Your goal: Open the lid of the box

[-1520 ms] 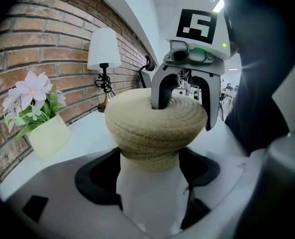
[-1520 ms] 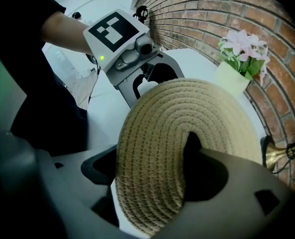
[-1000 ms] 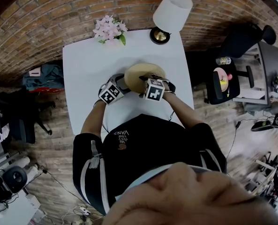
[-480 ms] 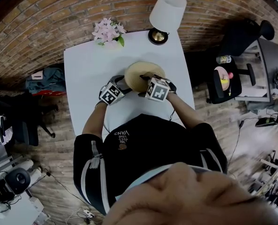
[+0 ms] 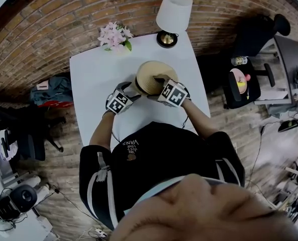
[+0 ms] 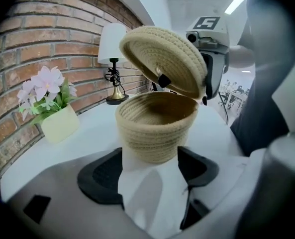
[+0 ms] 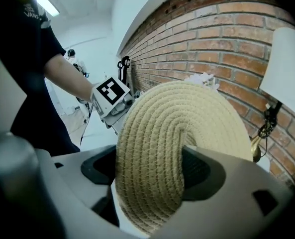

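Woven rope box point(image 6: 154, 128) on the white table point(image 5: 91, 84), about mid-table, on the near side of the lamp point(image 5: 174, 11) and the potted pink flowers point(image 5: 113, 34), mouth already uncovered. Clasped low at the base by the left gripper point(image 6: 149, 167), jaws spread wide with 1 pad against each side. Coiled-rope lid point(image 7: 159, 143) pinched at its rim by the right gripper point(image 7: 151, 168), 1 pad on each face, tipped steeply above the box with its lower edge near the back rim; touching or just clear, hard to say. Probably light, soft and a little floppy, rough enough not to slip, in no danger of breaking. Best taken by the rim, as here, with a firm bite, given the bendy coil. Box likely light enough to tip or slide, hence worth bracing at the base. Opening seemingly almost done.
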A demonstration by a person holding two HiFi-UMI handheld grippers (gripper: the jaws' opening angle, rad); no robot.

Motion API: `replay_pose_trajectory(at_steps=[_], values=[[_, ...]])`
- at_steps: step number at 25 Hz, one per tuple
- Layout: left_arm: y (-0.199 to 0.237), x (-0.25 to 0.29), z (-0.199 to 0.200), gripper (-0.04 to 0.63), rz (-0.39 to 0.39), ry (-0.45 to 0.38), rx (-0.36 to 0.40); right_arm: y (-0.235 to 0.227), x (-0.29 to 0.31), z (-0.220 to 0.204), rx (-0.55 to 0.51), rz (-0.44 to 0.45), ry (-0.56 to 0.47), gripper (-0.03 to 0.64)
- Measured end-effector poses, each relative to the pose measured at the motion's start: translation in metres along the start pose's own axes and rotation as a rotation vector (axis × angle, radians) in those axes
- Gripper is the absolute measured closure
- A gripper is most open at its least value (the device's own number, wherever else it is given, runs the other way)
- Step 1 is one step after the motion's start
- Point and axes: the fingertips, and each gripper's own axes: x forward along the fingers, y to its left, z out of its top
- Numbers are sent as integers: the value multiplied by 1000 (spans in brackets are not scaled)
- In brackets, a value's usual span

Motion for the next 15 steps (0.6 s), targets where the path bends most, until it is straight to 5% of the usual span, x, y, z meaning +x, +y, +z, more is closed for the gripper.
replay_pose_trajectory(at_steps=[15], values=[[5, -40, 7, 294, 124, -64, 7, -7, -40, 0, 158, -165, -156, 270]])
